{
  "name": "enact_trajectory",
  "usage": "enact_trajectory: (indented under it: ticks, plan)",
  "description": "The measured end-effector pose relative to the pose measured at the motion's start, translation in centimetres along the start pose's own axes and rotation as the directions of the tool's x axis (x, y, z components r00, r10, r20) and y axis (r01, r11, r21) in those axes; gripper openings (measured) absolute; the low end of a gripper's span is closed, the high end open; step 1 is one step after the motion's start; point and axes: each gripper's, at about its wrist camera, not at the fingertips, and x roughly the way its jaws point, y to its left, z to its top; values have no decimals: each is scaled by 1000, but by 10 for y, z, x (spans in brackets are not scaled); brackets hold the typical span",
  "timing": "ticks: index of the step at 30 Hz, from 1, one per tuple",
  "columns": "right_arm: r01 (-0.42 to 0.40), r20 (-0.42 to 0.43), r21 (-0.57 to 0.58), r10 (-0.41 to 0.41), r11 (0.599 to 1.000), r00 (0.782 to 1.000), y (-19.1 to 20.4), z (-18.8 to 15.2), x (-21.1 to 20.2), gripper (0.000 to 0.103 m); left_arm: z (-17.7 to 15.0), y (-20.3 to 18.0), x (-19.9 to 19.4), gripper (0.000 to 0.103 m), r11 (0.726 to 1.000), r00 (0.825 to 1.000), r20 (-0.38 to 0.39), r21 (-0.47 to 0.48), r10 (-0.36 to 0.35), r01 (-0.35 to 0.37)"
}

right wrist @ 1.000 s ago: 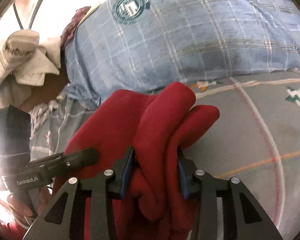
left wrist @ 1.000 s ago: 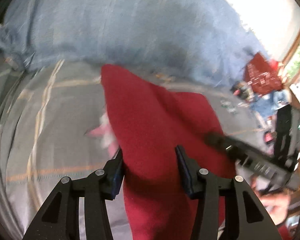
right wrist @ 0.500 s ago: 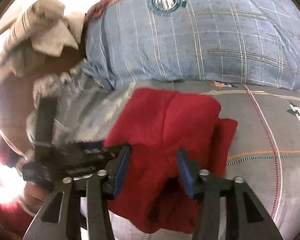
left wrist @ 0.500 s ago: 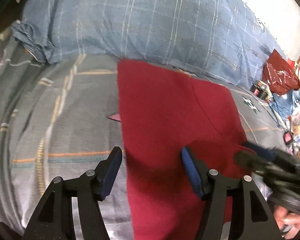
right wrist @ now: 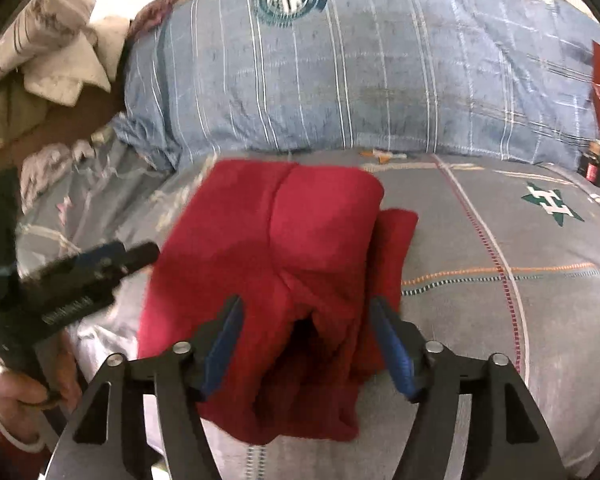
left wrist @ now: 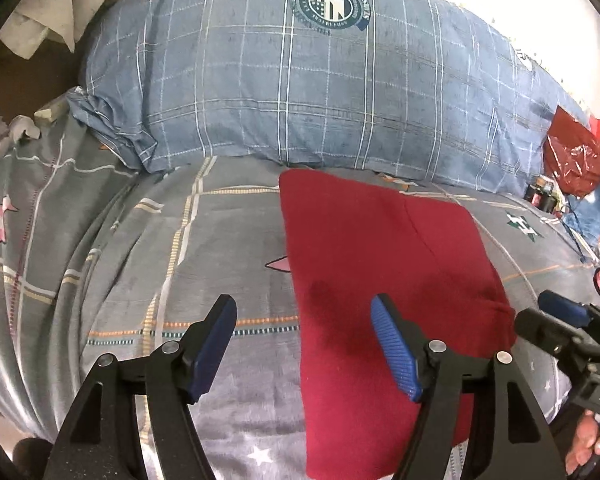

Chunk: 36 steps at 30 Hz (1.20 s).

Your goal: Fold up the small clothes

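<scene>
Left wrist view: the left gripper point(left wrist: 304, 344) has just been opening and stands wide above the bed point(left wrist: 148, 264), its right pad over the folded red garment point(left wrist: 384, 296), gripping nothing. The garment lies flat below a blue plaid pillow point(left wrist: 300, 92).

Right wrist view: the right gripper point(right wrist: 310, 344), jaws just spread, holds nothing; the garment point(right wrist: 276, 248) lies bunched beneath it.

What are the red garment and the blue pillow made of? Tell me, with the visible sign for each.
Red garment: probably a soft knit or fleece; matte, slightly fuzzy surface, thick rounded fold edges.
Blue pillow: likely a woven cotton-type cover; thin, matte, fine creases at its corner, printed check lines and a round emblem. Exact fibres cannot be told.
</scene>
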Motion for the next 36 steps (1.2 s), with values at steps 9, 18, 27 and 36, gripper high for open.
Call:
enact_trajectory:
  ticks: [9, 18, 27, 36]
  plan:
    - [89, 79, 25, -91, 996, 993, 4, -4, -20, 84, -1, -6, -24, 70, 1000, 999, 31, 19, 23, -24]
    - [99, 71, 9, -99, 995, 993, 13, -6, -18, 86, -4, 1, -37, 70, 999, 999, 43, 24, 26, -27]
    - [100, 66, -2, -99, 995, 993, 18, -6, -14, 88, -2, 6, -35, 70, 999, 999, 37, 26, 24, -24]
    - [98, 58, -8, -98, 995, 994, 20, -6, -9, 88, -2, 4, -31, 70, 999, 999, 27, 35, 17, -18]
